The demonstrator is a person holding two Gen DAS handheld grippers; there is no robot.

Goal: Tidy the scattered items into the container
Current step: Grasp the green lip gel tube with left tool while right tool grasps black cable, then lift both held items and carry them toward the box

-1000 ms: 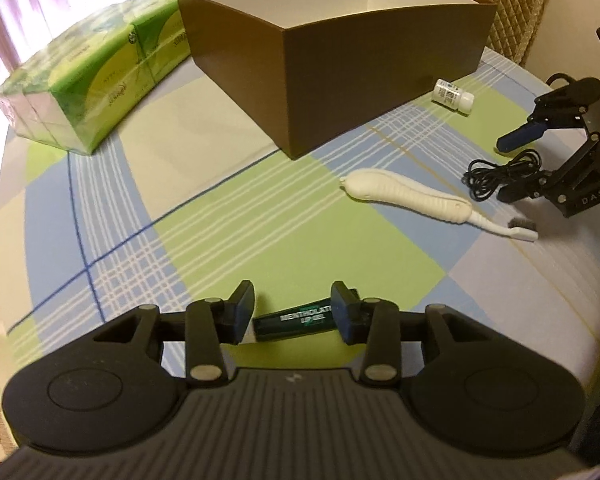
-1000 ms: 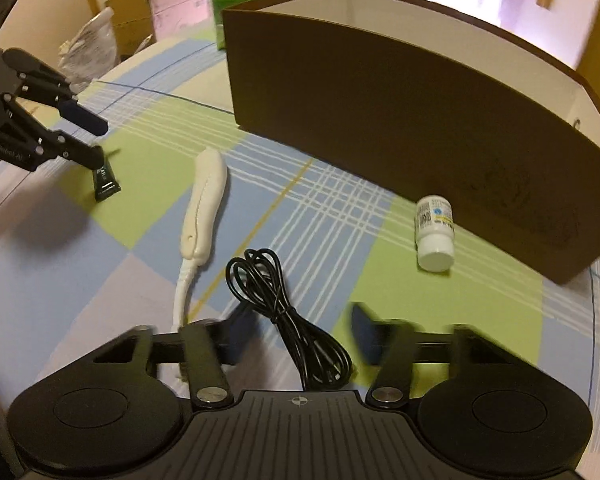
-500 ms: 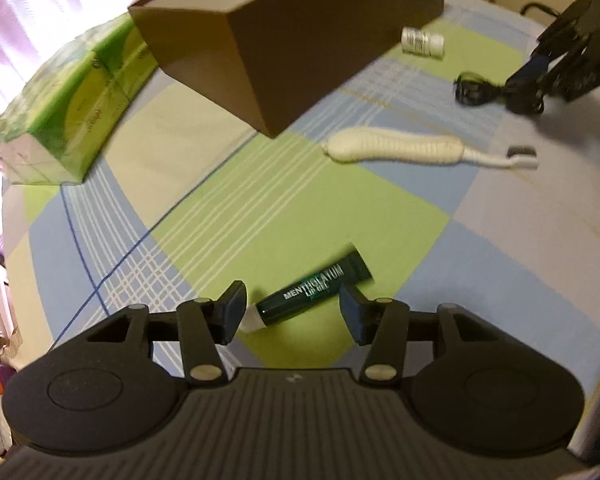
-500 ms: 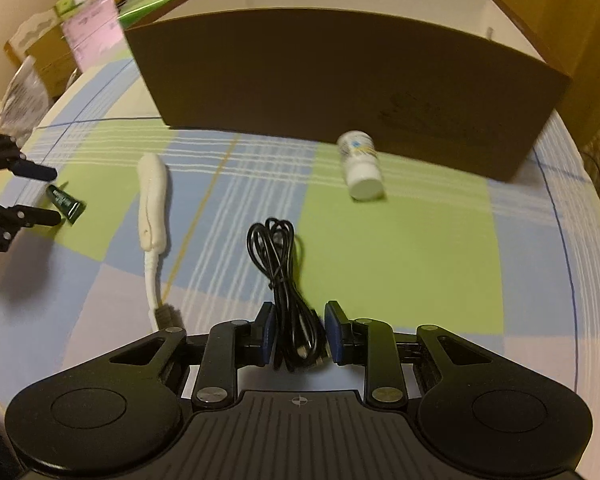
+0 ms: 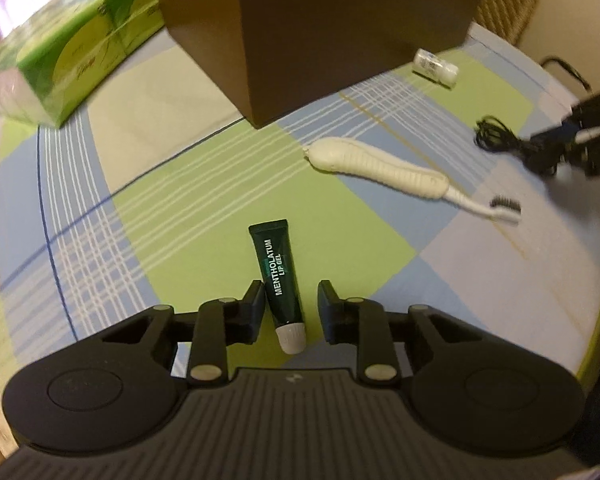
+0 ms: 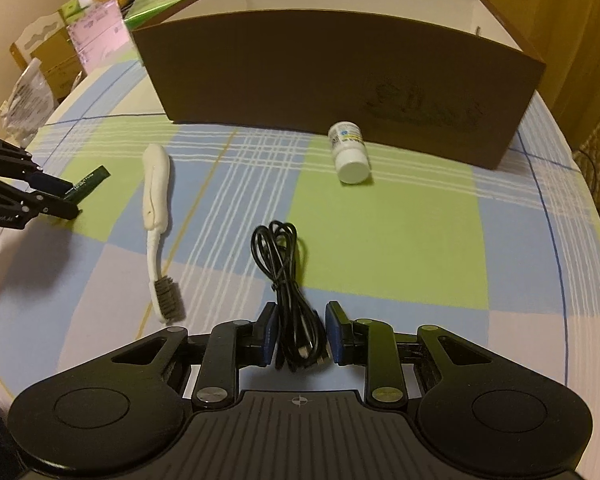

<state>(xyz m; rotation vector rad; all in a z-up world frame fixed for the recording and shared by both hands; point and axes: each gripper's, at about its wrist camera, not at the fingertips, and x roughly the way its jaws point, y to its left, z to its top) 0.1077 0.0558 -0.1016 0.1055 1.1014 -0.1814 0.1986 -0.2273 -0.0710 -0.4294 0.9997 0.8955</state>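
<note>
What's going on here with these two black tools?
A person is tidying items into the brown box. The left tool has just been closing its jaws around a green lip gel tube, not yet pinching it. The right tool grips a coiled black cable. A brush and small bottle lie loose.

Your left gripper (image 5: 288, 304) points down at the checked tablecloth (image 5: 148, 216), and its jaws have just been closing around the dark green Mentholatum lip gel tube (image 5: 278, 276). The tube lies between them, white cap toward you; the left pad looks to be touching it, while a gap shows at the right pad. Beyond it lies a cream-handled brush (image 5: 384, 166), bristles to the right. The brown box (image 5: 320, 36) stands behind, a small white bottle (image 5: 436, 68) on its side near its right end, green tissue packs (image 5: 64, 56) to its left. At the right edge your right gripper (image 5: 572, 144) is blurred over a coiled black cable (image 5: 500, 140).
</note>
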